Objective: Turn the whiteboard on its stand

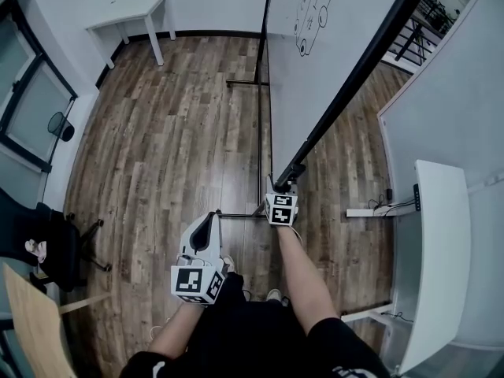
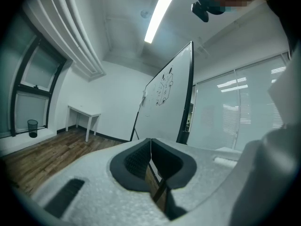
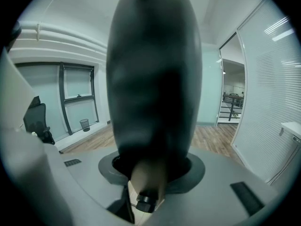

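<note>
Whiteboard (image 1: pixel 315 77) stands mid-floor on its stand (image 1: pixel 259 132). Right gripper (image 1: pixel 285 181) is clamped on the near end of its black frame (image 3: pixel 153 93), judged a hold for leverage to swing the board. Left gripper (image 1: pixel 206 220) has its jaws together, empty, and is held clear.

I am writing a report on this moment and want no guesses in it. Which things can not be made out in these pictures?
- Drawing on the whiteboard: head view, too small to read and cut off by the top edge.
- Pads of the right gripper: right gripper view, the blurred black frame covers them.
- Stand: head view, the board hides its right side.
</note>
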### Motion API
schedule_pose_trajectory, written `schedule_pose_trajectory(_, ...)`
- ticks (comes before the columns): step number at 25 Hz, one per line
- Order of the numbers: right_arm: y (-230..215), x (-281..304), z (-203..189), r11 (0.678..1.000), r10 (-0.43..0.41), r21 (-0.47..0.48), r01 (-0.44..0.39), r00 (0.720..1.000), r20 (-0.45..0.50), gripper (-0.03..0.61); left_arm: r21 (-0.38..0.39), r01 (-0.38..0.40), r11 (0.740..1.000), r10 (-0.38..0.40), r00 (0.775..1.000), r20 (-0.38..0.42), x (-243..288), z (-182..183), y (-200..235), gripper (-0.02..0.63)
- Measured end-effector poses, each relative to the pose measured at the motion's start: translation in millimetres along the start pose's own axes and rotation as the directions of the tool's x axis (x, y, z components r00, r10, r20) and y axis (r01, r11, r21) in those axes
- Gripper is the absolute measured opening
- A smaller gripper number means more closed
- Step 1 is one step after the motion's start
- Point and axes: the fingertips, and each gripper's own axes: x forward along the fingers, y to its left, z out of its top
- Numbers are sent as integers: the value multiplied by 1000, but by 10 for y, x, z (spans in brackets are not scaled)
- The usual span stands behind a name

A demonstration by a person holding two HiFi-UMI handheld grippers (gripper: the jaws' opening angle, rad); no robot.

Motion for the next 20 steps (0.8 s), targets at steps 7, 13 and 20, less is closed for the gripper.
schedule_pose_trajectory(7, 39, -457, -251, 999, 36, 3, -36, 999, 6, 147, 10, -39, 999, 39, 999, 10, -251, -143, -455, 18)
schedule_pose_trajectory(13, 113, -851, -363, 998, 64, 3, -64, 998, 22, 149, 20, -64, 998, 64, 998, 19, -505, -194, -817, 18)
schedule_pose_trajectory(20, 82, -1277, -649, 995, 97, 4, -97, 995, 20, 152, 32, -102, 994, 101, 994, 37, -834, -349, -1270, 18)
